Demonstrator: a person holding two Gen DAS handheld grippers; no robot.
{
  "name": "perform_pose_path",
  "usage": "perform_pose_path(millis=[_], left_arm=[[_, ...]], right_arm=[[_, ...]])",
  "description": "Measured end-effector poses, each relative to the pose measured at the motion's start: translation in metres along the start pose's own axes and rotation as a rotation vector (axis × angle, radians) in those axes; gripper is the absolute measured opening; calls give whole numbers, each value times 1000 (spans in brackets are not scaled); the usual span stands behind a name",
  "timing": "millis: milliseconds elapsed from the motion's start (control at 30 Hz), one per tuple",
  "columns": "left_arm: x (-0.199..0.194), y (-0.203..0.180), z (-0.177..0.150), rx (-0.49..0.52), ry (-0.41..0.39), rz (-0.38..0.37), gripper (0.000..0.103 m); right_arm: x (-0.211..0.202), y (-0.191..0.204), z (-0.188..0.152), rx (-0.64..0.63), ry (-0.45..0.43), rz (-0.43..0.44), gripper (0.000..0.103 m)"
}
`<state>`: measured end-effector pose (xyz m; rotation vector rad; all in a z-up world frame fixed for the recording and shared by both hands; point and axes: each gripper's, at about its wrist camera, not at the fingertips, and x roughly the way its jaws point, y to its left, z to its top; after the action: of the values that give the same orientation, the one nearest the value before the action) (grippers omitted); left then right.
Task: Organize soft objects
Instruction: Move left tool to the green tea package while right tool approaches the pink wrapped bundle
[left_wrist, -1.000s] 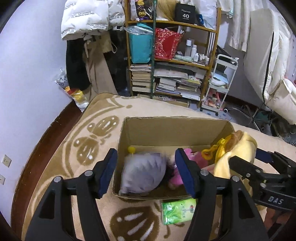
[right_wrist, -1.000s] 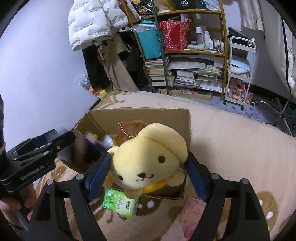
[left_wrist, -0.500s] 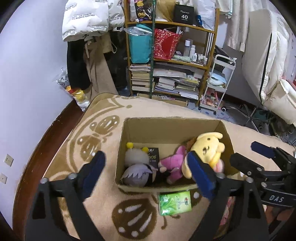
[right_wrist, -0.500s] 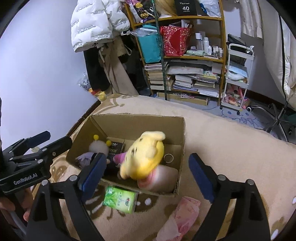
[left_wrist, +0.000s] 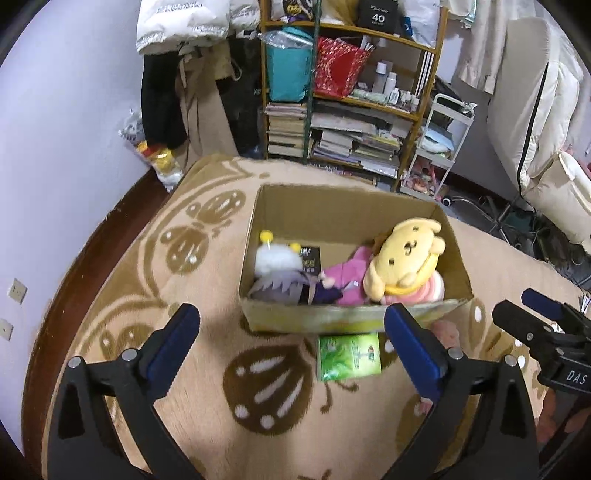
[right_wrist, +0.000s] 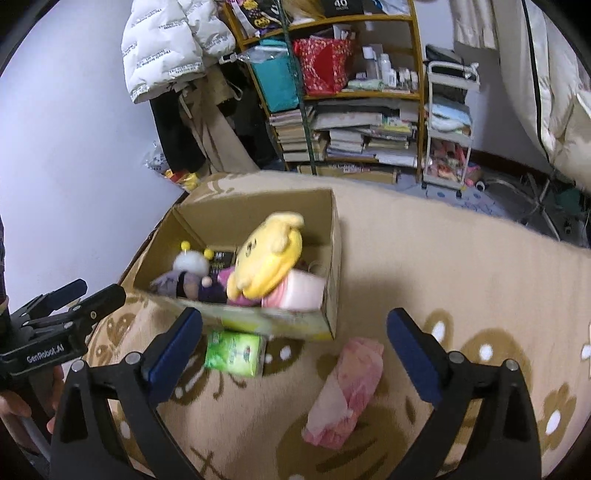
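Cardboard box (left_wrist: 343, 321): one — rectangular, holding three plush toys, yellow dog (left_wrist: 404, 258) rightmost
Packs: green (left_wrist: 349, 356), pink (right_wrist: 345, 391) — two, crinkly, near box
Left gripper (left_wrist: 291, 343): just opened wide, empty
Right gripper (right_wrist: 295, 341): just opened wide, empty

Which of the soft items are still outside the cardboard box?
Two: the green tissue pack against the cardboard box front, and the pink pack alone on the blanket. The plush toys all lie inside.

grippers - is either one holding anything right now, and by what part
Nothing is held. The left gripper and right gripper have just been opening and stand wide with nothing between the pads. The yellow plush dog lies in the cardboard box.
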<state>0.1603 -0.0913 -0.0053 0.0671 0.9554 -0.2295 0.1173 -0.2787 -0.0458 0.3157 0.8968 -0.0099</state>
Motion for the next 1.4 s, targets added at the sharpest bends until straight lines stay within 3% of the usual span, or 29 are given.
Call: perform_pose_path(millis=[733, 1400], left_arm=[[60, -21, -47, 54, 132, -31, 99], [114, -45, -58, 93, 222, -55, 99]], right_arm=[[35, -33, -44, 55, 130, -79, 103], [90, -52, -54, 112, 272, -105, 103]])
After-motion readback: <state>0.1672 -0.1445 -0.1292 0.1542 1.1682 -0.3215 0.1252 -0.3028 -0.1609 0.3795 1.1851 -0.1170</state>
